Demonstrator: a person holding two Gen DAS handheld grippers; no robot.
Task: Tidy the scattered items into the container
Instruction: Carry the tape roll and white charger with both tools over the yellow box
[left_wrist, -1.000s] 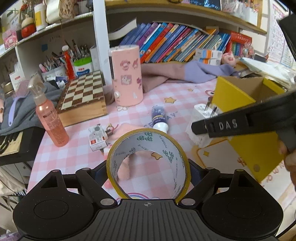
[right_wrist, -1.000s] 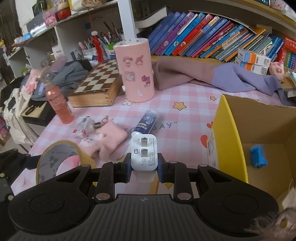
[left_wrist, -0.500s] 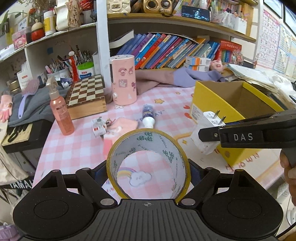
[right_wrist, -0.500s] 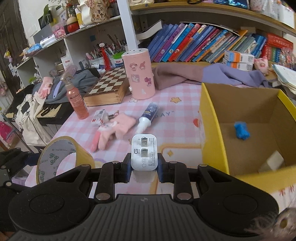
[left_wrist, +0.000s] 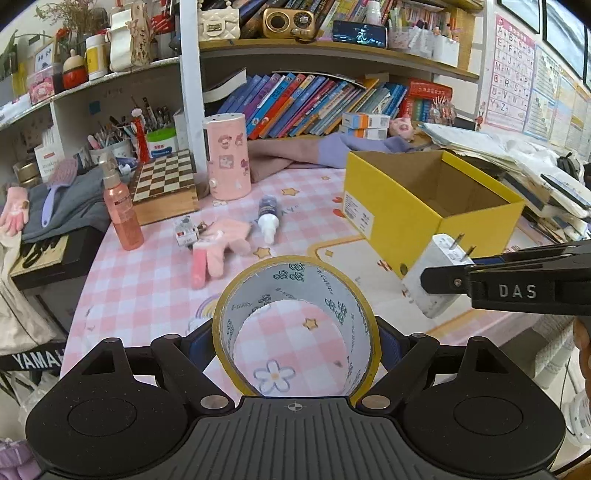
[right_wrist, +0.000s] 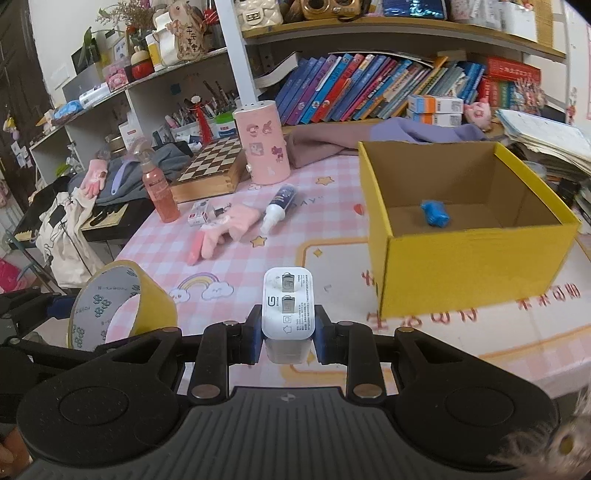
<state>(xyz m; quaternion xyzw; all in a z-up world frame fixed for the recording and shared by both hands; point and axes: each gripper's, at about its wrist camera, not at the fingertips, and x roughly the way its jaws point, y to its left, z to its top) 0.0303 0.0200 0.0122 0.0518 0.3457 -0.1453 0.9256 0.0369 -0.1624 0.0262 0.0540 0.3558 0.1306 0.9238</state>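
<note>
Right wrist view: you are gripping the charger (right_wrist: 288, 306) while the left gripper (left_wrist: 295, 332) is clamping the tape roll (left_wrist: 295, 325); release both over the yellow box (right_wrist: 469, 258).

A child's study desk at home. Ahead of the tongs, a pink checked tablecloth (right_wrist: 236, 266) with rainbows and stars. Beyond it, shelves of children's books (left_wrist: 314, 103), a pen pot (left_wrist: 122, 144) and an alphabet chart (left_wrist: 511, 74).

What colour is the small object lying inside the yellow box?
Blue; the right wrist view shows it best, on the box floor.
</note>
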